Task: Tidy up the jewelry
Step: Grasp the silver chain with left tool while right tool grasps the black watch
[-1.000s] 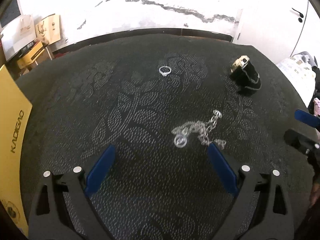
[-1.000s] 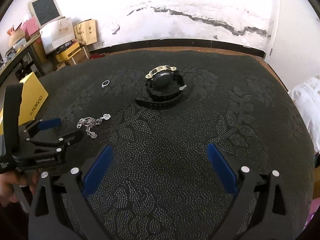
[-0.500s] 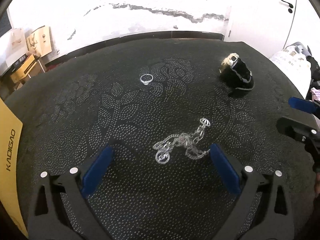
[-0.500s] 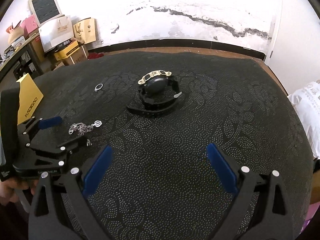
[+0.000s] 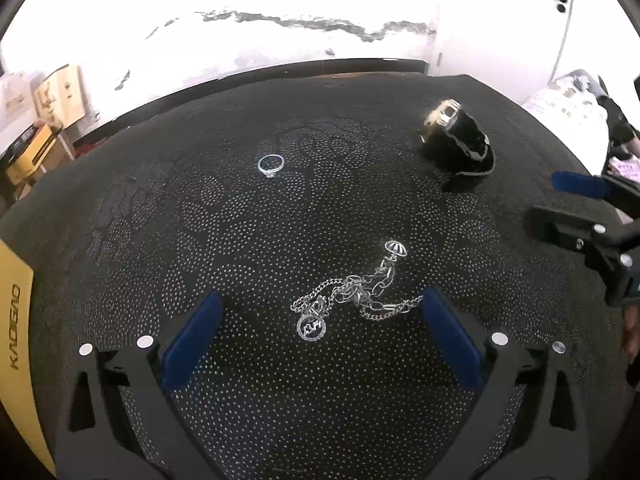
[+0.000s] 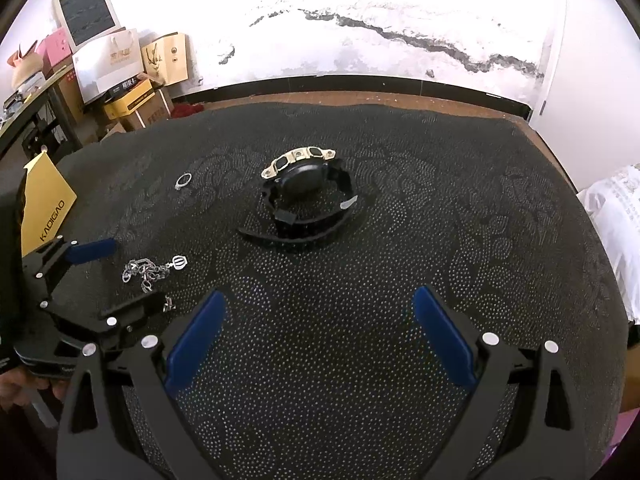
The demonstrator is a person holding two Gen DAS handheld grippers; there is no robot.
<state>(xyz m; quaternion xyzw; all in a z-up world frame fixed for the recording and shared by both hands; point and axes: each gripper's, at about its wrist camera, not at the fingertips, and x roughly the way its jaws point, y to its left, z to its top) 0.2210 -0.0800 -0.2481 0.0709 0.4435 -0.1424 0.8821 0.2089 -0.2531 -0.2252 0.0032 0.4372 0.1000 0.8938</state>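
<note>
A tangled silver chain with charms [image 5: 352, 300] lies on the black patterned cloth [image 5: 240, 248], between and just ahead of the tips of my open left gripper [image 5: 318, 310]. It also shows in the right wrist view [image 6: 154, 270]. A silver ring [image 5: 271, 164] lies farther back; it shows in the right wrist view [image 6: 184, 180] too. A black watch with a gold case [image 5: 456, 144] sits at the back right, and ahead of my open, empty right gripper [image 6: 316, 308] in its view [image 6: 308, 196].
A yellow box [image 5: 16, 320] stands at the left edge of the cloth. Cartons and bags [image 6: 120, 76] are stacked by the far wall on the left. A white bundle [image 6: 624, 216] lies off the right edge.
My left gripper has moved forward and right until the chain sits between its fingertips. The right gripper has edged closer to the watch. Both stay open.
</note>
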